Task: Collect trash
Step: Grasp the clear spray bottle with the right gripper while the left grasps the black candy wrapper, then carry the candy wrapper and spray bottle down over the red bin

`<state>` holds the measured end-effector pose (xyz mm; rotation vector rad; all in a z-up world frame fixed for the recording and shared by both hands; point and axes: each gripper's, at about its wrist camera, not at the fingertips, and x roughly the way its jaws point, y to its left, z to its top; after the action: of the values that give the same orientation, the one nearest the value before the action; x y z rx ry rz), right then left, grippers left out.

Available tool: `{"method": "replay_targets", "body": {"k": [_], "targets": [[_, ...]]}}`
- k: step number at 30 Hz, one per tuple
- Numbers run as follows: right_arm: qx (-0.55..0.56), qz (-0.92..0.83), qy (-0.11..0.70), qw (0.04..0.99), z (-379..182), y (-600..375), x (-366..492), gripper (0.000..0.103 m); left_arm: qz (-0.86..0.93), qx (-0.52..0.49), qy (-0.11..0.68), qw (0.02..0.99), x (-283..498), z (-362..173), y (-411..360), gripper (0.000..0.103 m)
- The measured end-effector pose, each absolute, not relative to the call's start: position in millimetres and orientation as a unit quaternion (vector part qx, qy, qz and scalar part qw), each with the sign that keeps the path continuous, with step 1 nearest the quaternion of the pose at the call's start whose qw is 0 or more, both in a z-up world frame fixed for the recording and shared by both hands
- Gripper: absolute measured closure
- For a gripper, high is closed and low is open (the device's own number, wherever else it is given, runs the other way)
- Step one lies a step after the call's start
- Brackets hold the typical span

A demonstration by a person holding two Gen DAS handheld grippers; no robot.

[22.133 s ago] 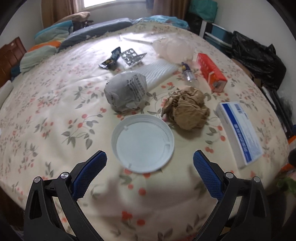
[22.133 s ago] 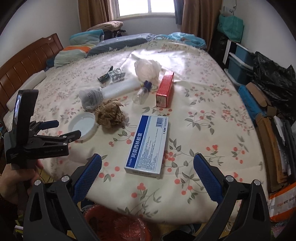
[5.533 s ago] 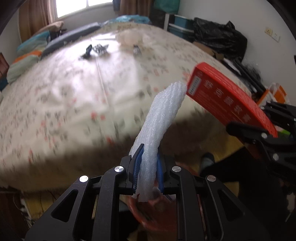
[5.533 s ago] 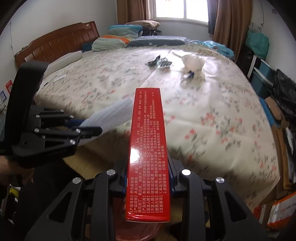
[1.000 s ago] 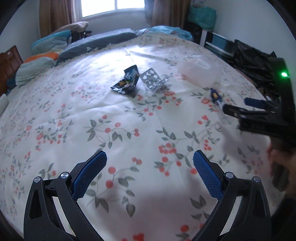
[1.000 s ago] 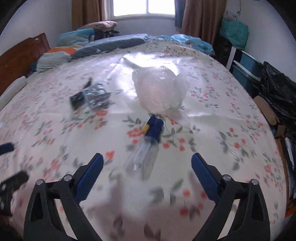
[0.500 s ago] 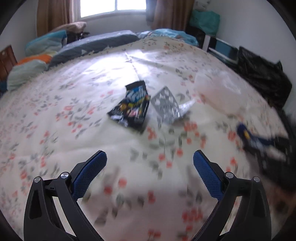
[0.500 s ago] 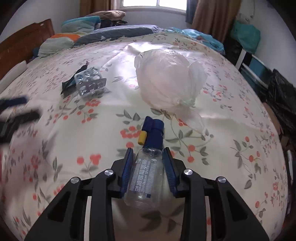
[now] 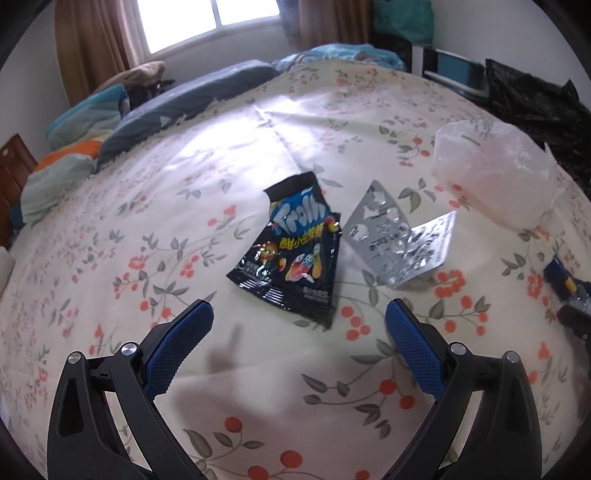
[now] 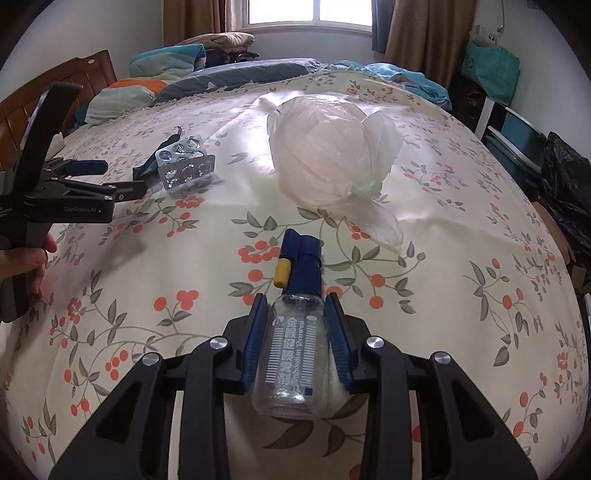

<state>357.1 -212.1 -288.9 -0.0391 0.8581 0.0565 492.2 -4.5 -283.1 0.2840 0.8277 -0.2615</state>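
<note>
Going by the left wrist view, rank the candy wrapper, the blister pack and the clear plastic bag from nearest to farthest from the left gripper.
1. candy wrapper: straight ahead of the open left gripper, just past its fingertips.
2. blister pack: ahead and to the right, beside the wrapper.
3. clear plastic bag: farthest, far right, toward the bed's edge.

Daylight came from the window (image 10: 309,11) at the far end, blown out white. It left a pale glare on the bedspread (image 9: 229,147). Soft shadows lay under the left gripper (image 9: 299,321). Both fisheye views curved strongly, with dark corners; the left view's right edge was slightly blurred.
</note>
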Motion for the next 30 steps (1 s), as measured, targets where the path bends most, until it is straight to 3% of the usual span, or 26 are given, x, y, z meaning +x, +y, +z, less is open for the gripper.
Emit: {"method": "replay_targets", "body": {"k": [3,11,18,22,24,30], "targets": [[-0.017,0.029,0.415,0.909,-289.0,-212.5,356.7,0.070,-0.125,0.134,0.400,0.898,501.1,-285.1,-5.2,0.008],[-0.018,0.029,0.413,0.910,-289.3,-212.1,355.8,0.070,-0.120,0.129,0.402,0.899,530.3,-288.3,-13.7,0.023],[-0.017,0.030,0.412,0.911,-289.5,-211.3,355.6,0.070,-0.147,0.131,0.403,0.894,535.5,-288.7,-26.0,0.056],[-0.015,0.031,0.411,0.911,-290.0,-211.4,355.2,0.070,-0.146,0.127,0.406,0.893,535.6,-288.8,-26.4,0.082],[-0.013,0.033,0.411,0.911,-290.1,-211.6,356.3,0.070,-0.146,0.123,0.406,0.894,534.7,-286.7,-26.5,0.089],[-0.015,0.031,0.413,0.910,-290.1,-211.8,359.1,0.070,-0.146,0.124,0.397,0.898,509.5,-278.6,-28.0,0.091]]}}
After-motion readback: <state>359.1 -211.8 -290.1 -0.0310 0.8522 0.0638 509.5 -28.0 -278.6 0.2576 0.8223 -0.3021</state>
